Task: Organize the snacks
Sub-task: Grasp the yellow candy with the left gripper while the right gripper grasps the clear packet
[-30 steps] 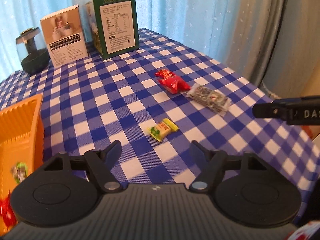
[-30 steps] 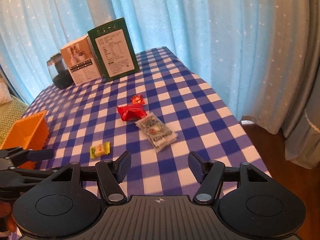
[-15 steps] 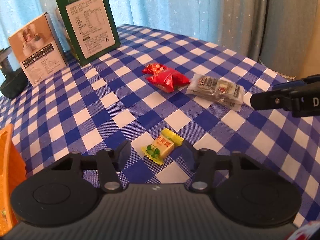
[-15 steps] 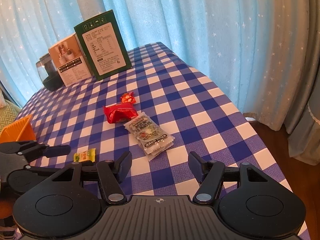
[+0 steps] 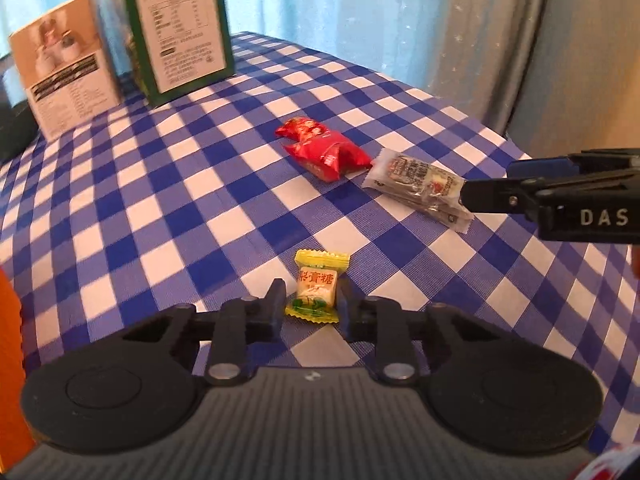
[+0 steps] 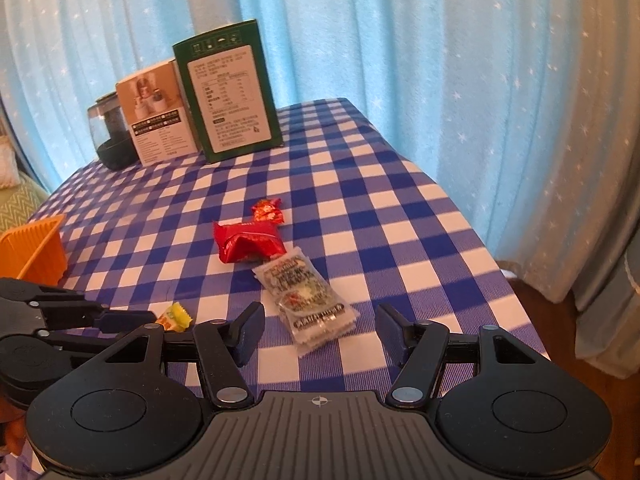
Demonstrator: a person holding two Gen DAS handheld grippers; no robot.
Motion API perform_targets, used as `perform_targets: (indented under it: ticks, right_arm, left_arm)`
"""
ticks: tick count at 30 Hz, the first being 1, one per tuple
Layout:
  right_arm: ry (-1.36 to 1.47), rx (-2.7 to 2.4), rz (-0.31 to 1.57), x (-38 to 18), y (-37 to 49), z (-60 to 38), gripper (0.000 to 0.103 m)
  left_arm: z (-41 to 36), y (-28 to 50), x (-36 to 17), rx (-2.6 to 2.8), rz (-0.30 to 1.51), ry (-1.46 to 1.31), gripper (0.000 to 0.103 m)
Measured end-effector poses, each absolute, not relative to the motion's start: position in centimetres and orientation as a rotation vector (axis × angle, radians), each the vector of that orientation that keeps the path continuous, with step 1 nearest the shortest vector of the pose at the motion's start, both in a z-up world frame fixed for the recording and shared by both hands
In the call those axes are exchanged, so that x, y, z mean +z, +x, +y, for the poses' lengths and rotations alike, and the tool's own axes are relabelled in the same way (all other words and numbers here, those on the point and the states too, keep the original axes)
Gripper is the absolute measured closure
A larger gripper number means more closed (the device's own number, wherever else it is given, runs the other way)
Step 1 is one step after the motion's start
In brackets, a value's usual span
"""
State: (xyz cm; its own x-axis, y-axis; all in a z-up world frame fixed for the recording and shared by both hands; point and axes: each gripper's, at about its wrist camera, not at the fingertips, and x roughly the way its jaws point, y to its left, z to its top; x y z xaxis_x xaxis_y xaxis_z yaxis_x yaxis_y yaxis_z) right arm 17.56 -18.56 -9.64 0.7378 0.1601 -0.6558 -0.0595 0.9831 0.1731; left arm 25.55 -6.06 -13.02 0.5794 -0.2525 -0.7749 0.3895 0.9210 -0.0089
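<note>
L claw (image 5: pixel 311 302) just closed on yellow candy (image 5: pixel 316 288), checked cloth (image 5: pixel 160 208).

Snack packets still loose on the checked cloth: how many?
3. The yellow candy sits between the left claw tips. The red packet lies mid-table. The clear packet lies just ahead of the open right claw. The orange basket may hide more.

Tablecloth (image 5: pixel 168 184) blue-white check. Candy (image 5: pixel 316 286) yellow-green wrapper. Packet (image 5: pixel 326 154) at its 12 o'clock red. Basket (image 6: pixel 38 250) orange. Curtain (image 6: pixel 400 40) light blue, white stars.
</note>
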Motion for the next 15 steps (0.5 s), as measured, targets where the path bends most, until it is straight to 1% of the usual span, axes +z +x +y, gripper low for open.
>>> perform_targets:
  ticks: [2, 3, 4, 10, 15]
  right_arm:
    - [0.113, 0.137, 0.729, -9.7, 18.1, -18.3, 0.046]
    - [0.093, 0.147, 0.729, -9.8, 18.4, -18.1, 0.051]
    - [0.078, 0.158, 0.728, -9.9, 18.6, -17.9, 0.054]
    - [-0.018, 0.216, 0.713, -10.8, 20.4, -16.8, 0.055]
    - [-0.065, 0.254, 0.748, -12.3, 22.1, -16.5, 0.055]
  left_arm:
    - [-5.5, 25.1, -12.9, -0.338, 0.875, 0.136, 0.08]
    - [-5.2, 24.8, -12.9, -0.324, 0.877, 0.111, 0.08]
    - [-4.9, 24.6, -12.9, -0.311, 0.879, 0.095, 0.08]
    - [-4.2, 23.4, -12.9, -0.284, 0.878, 0.076, 0.08]
    - [-4.3, 23.1, -13.0, -0.288, 0.872, 0.088, 0.08]
